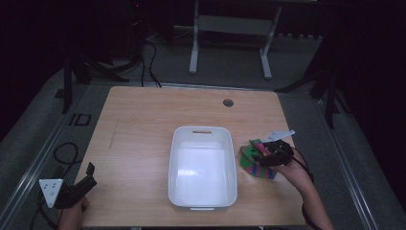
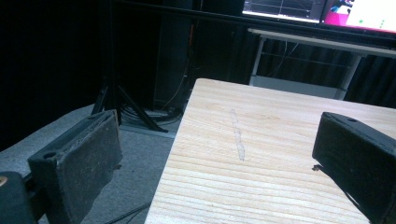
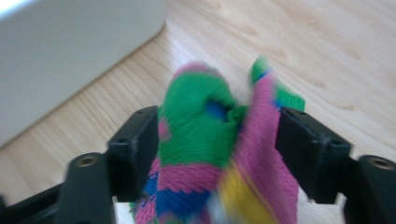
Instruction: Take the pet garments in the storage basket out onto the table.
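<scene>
Currently I count one white bin point(image 1: 203, 165) mid-table point(image 1: 139, 124) and one striped knit cloth point(image 3: 215, 158) just right of it. My right gripper point(image 3: 217, 140) clamps the cloth; my left gripper point(image 2: 219, 158), at the table's near-left corner, gapes wide, holding nothing.

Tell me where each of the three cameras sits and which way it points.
High view: above the table's near edge, looking forward and down on the bin; forearms enter at the bottom.
Left gripper view: on the left tool, looking along its parted jaws across the table's left edge toward the floor.
Right gripper view: on the right tool, its jaws around a knit cloth beside the bin.
Shared: the high and right gripper views both show cloth and bin.
</scene>
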Motion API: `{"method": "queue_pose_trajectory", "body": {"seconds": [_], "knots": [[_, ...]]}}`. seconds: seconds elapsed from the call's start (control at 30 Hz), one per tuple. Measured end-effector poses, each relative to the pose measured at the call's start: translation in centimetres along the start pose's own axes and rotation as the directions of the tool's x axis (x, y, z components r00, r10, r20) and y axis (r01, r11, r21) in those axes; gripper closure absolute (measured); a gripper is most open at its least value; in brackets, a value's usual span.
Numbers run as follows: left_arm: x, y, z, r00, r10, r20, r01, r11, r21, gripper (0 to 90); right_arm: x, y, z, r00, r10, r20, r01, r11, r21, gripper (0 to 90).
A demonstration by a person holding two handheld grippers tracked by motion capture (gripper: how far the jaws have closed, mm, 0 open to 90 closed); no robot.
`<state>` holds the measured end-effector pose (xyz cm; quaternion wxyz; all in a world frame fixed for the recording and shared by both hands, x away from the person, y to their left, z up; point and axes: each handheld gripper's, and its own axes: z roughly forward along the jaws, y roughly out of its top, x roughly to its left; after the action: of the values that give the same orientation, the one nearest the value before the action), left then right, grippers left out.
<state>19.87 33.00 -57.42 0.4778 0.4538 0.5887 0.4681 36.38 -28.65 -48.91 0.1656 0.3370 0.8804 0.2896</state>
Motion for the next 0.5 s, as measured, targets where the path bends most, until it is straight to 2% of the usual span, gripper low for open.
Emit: {"method": "queue_pose_trajectory", "body": {"seconds": [0.1, 0.2, 0.37, 0.5], "knots": [[0.0, 0.0, 0.0, 1.0000, 0.001, -0.002, -0.001, 1.0000, -0.002, 1.8, -0.2, 0.0, -1.3, 0.9997, 0.020, -0.013, -0.020, 0.9992, -0.035, 27.5], [0.0, 0.0, 0.0, 1.0000, 0.001, -0.002, -0.001, 1.0000, -0.003, 1.8, -0.5, -0.4, -2.0, 0.9995, 0.031, -0.004, -0.031, 0.9983, -0.049, 27.3], [0.0, 0.0, 0.0, 1.0000, 0.001, -0.002, -0.001, 1.0000, -0.003, 1.8, -1.0, -1.8, -3.0, 0.9964, 0.078, 0.034, -0.075, 0.9940, -0.080, 25.3], [-0.1, 0.0, 0.0, 1.0000, 0.005, -0.002, -0.005, 1.0000, -0.003, 1.8, -1.4, -3.5, -3.5, 0.9898, 0.135, 0.047, -0.129, 0.9854, -0.111, 21.7]]}}
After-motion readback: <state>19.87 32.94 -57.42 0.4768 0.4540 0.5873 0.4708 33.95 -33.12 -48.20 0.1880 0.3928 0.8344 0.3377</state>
